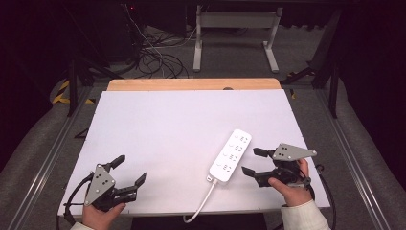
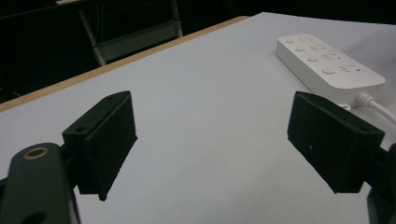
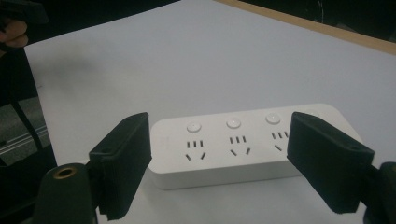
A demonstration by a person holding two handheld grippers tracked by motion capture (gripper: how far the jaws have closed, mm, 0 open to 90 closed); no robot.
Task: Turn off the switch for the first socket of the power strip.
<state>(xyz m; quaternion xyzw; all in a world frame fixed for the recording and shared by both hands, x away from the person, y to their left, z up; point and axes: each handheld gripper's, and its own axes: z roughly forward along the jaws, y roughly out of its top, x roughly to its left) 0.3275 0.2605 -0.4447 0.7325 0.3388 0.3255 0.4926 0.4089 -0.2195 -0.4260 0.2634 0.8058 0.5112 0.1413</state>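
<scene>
A white power strip (image 1: 231,155) with several sockets and buttons lies slanted on the white tabletop (image 1: 167,120), right of centre. Its white cable (image 1: 203,201) runs off the near edge. My right gripper (image 1: 250,161) is open just to the strip's right, jaws pointing at its long side. In the right gripper view the strip (image 3: 233,144) lies crosswise just beyond the wide-apart jaws of that gripper (image 3: 217,163), with nothing between them. My left gripper (image 1: 130,168) is open and empty at the near left corner. In the left gripper view the strip (image 2: 327,63) sits far right, beyond that gripper (image 2: 212,140).
A wooden strip (image 1: 191,85) borders the tabletop's far edge. Metal rails (image 1: 57,143) run along both sides of the table. Beyond it, loose cables (image 1: 153,57) lie on the floor beside a white table frame (image 1: 234,21).
</scene>
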